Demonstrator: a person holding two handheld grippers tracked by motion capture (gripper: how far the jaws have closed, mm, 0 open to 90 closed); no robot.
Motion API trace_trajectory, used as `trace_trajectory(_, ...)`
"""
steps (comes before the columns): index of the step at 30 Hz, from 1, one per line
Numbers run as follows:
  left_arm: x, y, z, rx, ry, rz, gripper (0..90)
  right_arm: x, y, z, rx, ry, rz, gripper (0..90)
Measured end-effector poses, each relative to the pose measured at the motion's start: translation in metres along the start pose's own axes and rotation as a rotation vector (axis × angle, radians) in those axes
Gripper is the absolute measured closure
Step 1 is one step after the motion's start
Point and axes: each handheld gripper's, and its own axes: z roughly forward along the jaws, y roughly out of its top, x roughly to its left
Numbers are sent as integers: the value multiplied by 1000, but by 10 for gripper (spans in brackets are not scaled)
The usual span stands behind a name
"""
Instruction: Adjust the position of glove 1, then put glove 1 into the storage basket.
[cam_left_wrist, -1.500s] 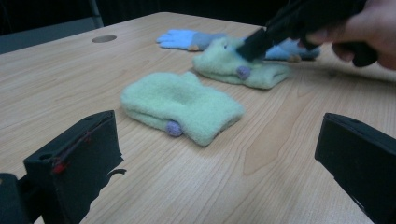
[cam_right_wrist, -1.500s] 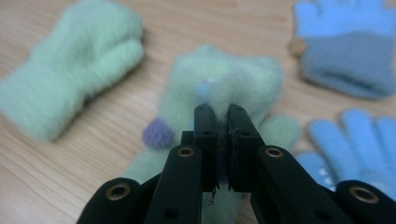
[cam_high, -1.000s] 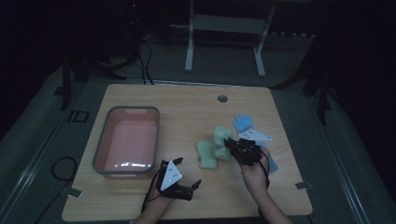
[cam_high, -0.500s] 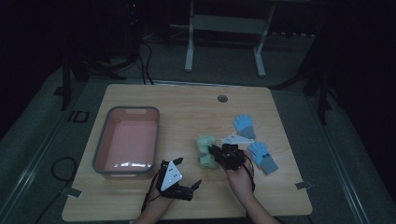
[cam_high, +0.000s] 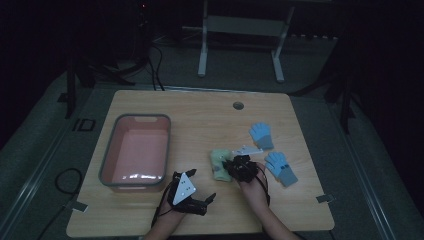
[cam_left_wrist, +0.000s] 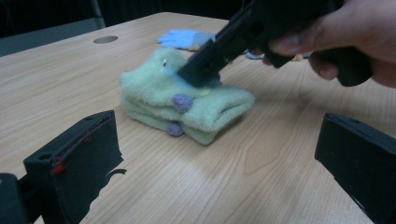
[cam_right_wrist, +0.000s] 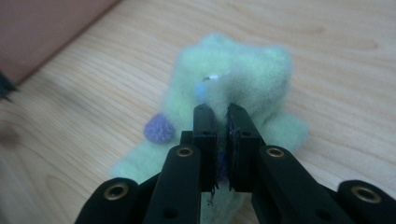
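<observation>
Right gripper (cam_right_wrist: 220, 122) pinching a thin fold of the green glove (cam_right_wrist: 233, 88), jaws nearly pressed together; glove lying on the table (cam_high: 200, 115), just right of the pink bin (cam_high: 107, 165). Risk judged: shallow bite on fuzzy knit, likely to slip free or unfold on lifting. Left gripper (cam_high: 200, 192) spread and idle, near the glove's front-left, apart from it. Blue gloves (cam_high: 280, 167) just beyond the glove on the right. Bare wood between glove and bin; front edge near.

A wooden bench (cam_high: 200, 112) is standing on grey floor (cam_high: 380, 165) in dim light; a white metal frame (cam_high: 240, 30) is standing behind in darkness.
</observation>
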Motion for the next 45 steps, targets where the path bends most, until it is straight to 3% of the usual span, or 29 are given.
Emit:
trace_trajectory(8,3,0,1,4,-14,-32,5,-8,-1,3,24,1,-25,824)
trace_trajectory(10,3,1,2,24,-9,-11,5,-9,-1,1,20,3,-27,805)
trace_trajectory(13,-1,3,5,61,38,34,5,-9,-1,-7,0,21,-19,694)
trace_trajectory(15,-2,5,6,68,45,49,5,-8,1,-15,-14,27,-50,567)
trace_trajectory(17,-2,11,6,87,16,13,4,-9,3,-21,-31,32,-81,465)
trace_trajectory(18,0,15,7,113,-18,-22,5,-10,5,-23,-29,48,-91,411)
trace_trajectory(19,1,16,7,109,-51,-42,4,-12,7,-26,-31,62,-101,348)
trace_trajectory(21,2,20,6,97,-43,-52,5,-16,9,-29,-32,95,-104,220)
trace_trajectory(23,4,23,7,98,-64,-53,5,-18,11,-30,-24,122,-111,128)
trace_trajectory(25,4,26,9,95,-74,-23,5,-22,13,-30,-5,146,-109,128)
trace_trajectory(27,3,29,12,87,-75,13,81,-27,15,-29,-31,167,-89,142)
trace_trajectory(28,3,30,13,90,-99,22,95,-31,17,-28,-31,172,-97,142)
trace_trajectory(30,3,31,19,112,-119,62,109,-34,20,-27,-35,187,-99,138)
trace_trajectory(31,3,31,19,112,-119,62,143,-34,20,-27,-35,187,-99,138)
trace_trajectory(33,3,34,31,163,-138,136,155,-39,29,-21,0,200,-74,134)
trace_trajectory(36,4,36,40,184,-152,181,205,-39,37,-14,-6,213,-74,130)
trace_trajectory(38,4,38,46,207,-159,220,227,-41,42,-6,2,240,-60,166)
trace_trajectory(40,4,39,51,228,-175,267,262,-42,46,2,13,246,-83,283)
trace_trajectory(43,6,41,58,260,-182,329,318,-45,51,14,35,253,-77,365)
trace_trajectory(45,7,42,63,276,-195,353,339,-47,52,22,49,254,-75,368)
